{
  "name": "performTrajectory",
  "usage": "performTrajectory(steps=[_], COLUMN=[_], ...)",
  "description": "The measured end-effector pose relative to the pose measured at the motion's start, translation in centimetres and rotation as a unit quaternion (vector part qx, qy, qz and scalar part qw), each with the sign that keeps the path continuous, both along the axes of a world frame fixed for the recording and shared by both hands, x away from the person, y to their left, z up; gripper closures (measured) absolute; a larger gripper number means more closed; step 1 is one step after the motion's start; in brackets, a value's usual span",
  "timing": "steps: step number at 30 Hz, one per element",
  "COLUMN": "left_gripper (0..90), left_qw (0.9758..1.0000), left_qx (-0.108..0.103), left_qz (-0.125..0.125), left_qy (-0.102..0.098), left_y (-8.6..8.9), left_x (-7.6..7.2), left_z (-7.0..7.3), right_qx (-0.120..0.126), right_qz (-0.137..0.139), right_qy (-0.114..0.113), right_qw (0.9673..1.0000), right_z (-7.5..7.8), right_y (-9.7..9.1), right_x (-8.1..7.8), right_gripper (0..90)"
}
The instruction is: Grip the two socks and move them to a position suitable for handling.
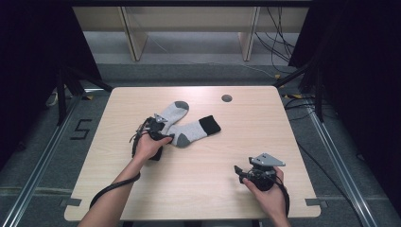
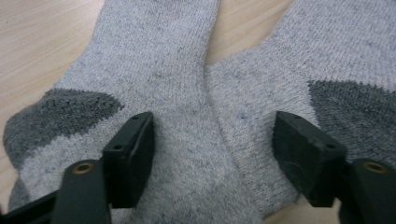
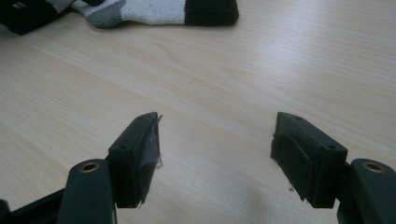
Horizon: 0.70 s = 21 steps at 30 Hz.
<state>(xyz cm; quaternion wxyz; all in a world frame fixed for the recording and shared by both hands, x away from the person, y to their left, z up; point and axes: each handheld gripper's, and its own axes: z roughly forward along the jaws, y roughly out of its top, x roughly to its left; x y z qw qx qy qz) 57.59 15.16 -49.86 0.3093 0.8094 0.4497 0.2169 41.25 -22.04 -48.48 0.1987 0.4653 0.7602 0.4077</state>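
Observation:
Two grey socks with dark grey heels and toes lie crossed on the left middle of the wooden table (image 1: 246,137). One sock (image 1: 174,110) points away with its grey toe. The other sock (image 1: 195,129) ends in a black cuff toward the right. My left gripper (image 1: 158,125) stands open over where they overlap. In the left gripper view its jaws (image 2: 212,149) straddle both socks (image 2: 154,60) (image 2: 299,51) without pinching them. My right gripper (image 1: 240,171) rests open near the front right, over bare wood (image 3: 215,149), with the black-cuffed sock (image 3: 154,11) farther off.
A small round hole (image 1: 226,98) sits near the table's far edge. Black curtains hang on both sides, and wooden shelf legs (image 1: 135,42) and loose cables (image 1: 279,47) lie on the floor beyond the table.

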Motion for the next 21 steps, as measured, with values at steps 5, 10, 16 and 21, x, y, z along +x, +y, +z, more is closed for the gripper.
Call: performTrajectory(steps=[5, 10, 16, 21], left_gripper=[54.2, 67.3, 71.3, 72.5], left_qw=[0.9998, 0.9986, 0.9998, 0.9999], left_qx=[0.014, 0.046, 0.014, 0.002], left_qz=[0.008, 0.014, 0.011, -0.008], left_qy=[-0.011, -0.019, -0.007, -0.015], left_y=[-0.4, -0.7, -0.5, -0.6], left_x=[-0.6, -1.1, -1.0, -1.6], left_z=[0.1, 0.3, 1.2, 3.6], right_qx=[-0.002, -0.009, -0.015, 0.0], right_qz=[-0.001, 0.009, 0.005, -0.001], right_qy=[-0.009, -0.018, -0.013, -0.002], right_qw=[1.0, 0.9998, 0.9998, 1.0], right_z=[0.0, -0.1, 0.0, -0.1], right_y=[-0.1, -0.2, -0.3, -0.2], right_x=[0.2, 0.3, 0.4, 0.4], right_gripper=[32.9, 33.0, 33.1, 33.1])
